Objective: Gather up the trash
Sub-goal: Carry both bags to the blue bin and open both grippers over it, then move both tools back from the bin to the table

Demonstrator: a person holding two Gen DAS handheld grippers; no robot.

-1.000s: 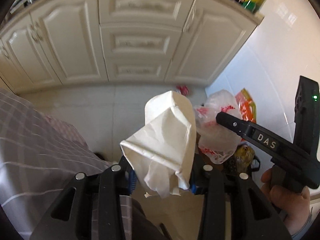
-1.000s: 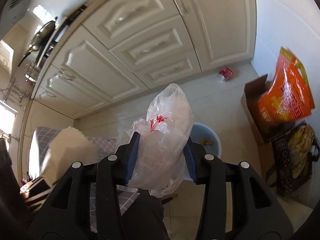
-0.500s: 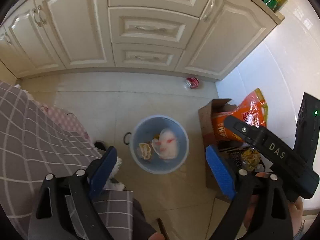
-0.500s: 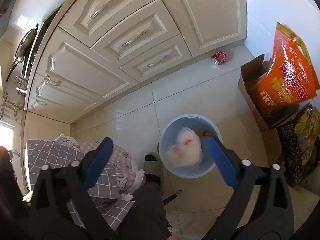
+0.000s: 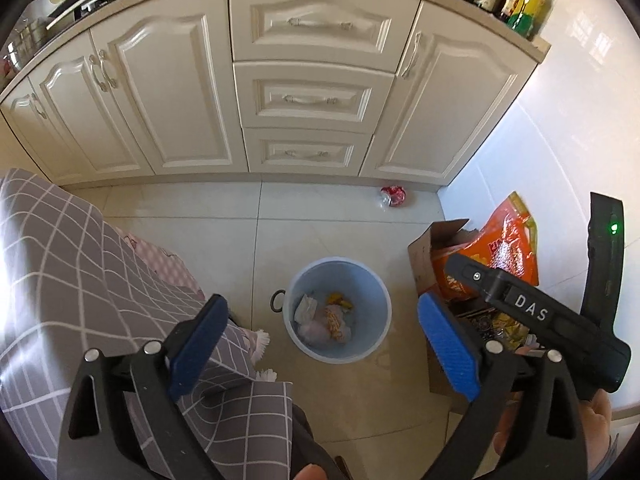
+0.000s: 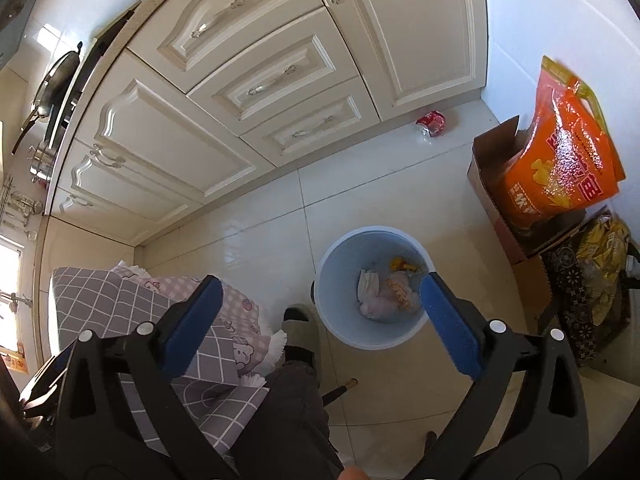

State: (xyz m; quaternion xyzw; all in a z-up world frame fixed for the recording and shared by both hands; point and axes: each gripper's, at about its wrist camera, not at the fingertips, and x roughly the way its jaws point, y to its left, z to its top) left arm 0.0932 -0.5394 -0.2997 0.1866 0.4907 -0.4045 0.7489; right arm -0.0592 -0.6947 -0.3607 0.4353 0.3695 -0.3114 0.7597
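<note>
Your left gripper and right gripper both hang with jaws wide apart, holding nothing. Below them on the floor stands the blue bin, with the crumpled tissue and plastic bag lying inside. Farther off, a red wrapper lies at the foot of the cabinets.
</note>
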